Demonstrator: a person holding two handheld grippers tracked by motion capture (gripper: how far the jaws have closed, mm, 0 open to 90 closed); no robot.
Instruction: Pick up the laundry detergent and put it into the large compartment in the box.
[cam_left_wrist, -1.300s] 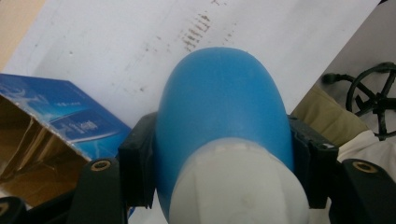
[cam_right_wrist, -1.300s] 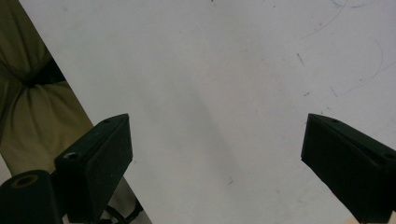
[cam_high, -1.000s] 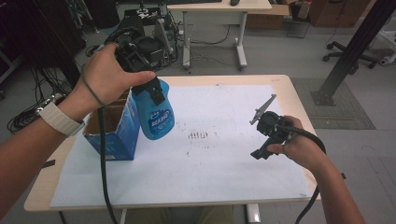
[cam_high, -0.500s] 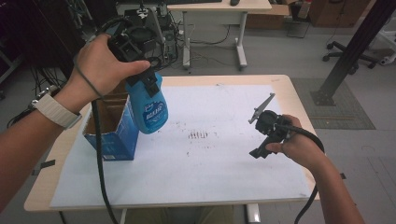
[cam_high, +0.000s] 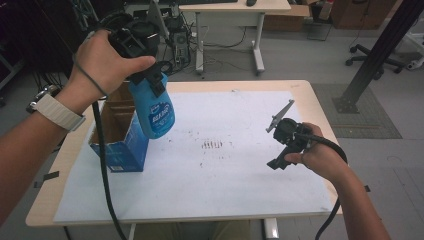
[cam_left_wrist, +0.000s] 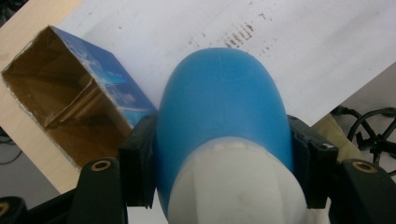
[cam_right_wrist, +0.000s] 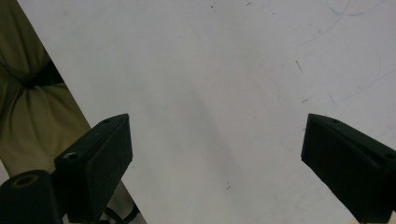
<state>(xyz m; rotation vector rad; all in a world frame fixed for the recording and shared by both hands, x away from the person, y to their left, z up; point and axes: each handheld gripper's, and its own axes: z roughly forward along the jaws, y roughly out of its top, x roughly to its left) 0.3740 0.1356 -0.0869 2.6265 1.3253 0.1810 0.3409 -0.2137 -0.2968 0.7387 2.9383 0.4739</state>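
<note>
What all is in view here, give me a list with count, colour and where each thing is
Bottle: one, blue with a white neck, held in the air above the box, clamped between the left jaws.
Box: one, blue outside, brown cardboard inside, open top, on the table's left side.
Sheet: one, white with small dark marks, covering most of the tabletop.
Table: one, light wood, under the sheet.
Desk: one, pale, behind the table.
Left gripper: one, black, raised over the box, shut on the bottle.
Right gripper: one, black, low over the sheet at the right, jaws wide open, nothing between them.
</note>
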